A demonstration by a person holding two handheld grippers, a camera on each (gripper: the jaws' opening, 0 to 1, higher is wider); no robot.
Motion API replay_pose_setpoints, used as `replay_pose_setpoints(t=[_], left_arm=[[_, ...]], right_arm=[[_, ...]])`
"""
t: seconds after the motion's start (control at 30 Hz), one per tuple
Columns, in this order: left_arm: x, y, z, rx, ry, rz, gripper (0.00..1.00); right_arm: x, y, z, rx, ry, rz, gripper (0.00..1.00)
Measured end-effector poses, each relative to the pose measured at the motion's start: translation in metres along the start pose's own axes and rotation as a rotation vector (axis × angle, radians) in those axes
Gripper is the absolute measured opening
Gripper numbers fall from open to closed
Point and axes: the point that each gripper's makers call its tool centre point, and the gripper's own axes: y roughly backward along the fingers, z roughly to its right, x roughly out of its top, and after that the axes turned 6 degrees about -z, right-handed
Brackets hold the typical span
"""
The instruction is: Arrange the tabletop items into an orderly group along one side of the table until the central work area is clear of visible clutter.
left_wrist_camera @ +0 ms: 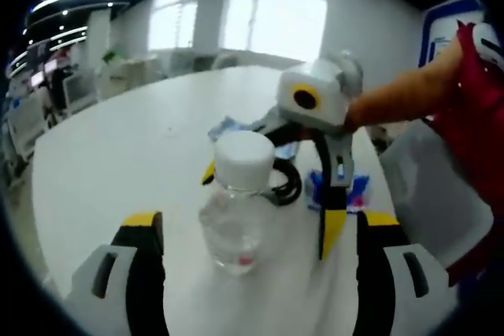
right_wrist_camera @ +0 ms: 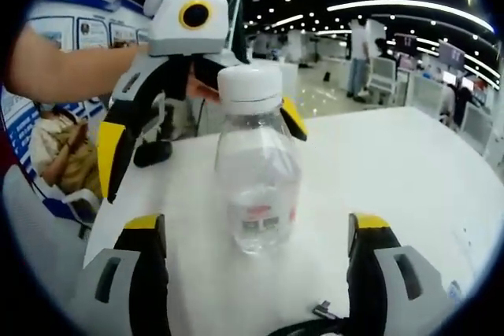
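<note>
A clear plastic bottle (left_wrist_camera: 235, 222) with a white cap stands upright on the white table (left_wrist_camera: 126, 155). My left gripper (left_wrist_camera: 260, 226) is open, its yellow-tipped jaws wide on either side of the bottle without touching it. From the opposite side my right gripper (left_wrist_camera: 269, 202) reaches in, held by a person's arm, and it also straddles the bottle. In the right gripper view the bottle (right_wrist_camera: 257, 186) stands between the open right gripper (right_wrist_camera: 258, 226) jaws, and the left gripper (right_wrist_camera: 201, 147) faces it from behind the bottle.
A coiled black cable (left_wrist_camera: 287, 186) and a blue packet (left_wrist_camera: 350, 190) lie just behind the bottle, with a blue-white item (left_wrist_camera: 228, 127) farther back. A small black object (right_wrist_camera: 153, 153) sits near the table edge. A cable end (right_wrist_camera: 319, 308) lies near the right gripper. Office desks and people stand beyond.
</note>
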Motion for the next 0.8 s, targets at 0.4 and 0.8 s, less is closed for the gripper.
replay_pose_setpoints(t=[0.4,0.8], left_arm=[[-0.002,0.031,0.007,0.071,0.057,0.075,0.99],[-0.003,0.056,0.040,0.128,0.082,0.131,0.99]], right_arm=[[-0.004,0.053,0.000,-0.056,0.009,0.022,0.93],[-0.026,0.114,-0.004,-0.132,-0.006,0.039,0.92]])
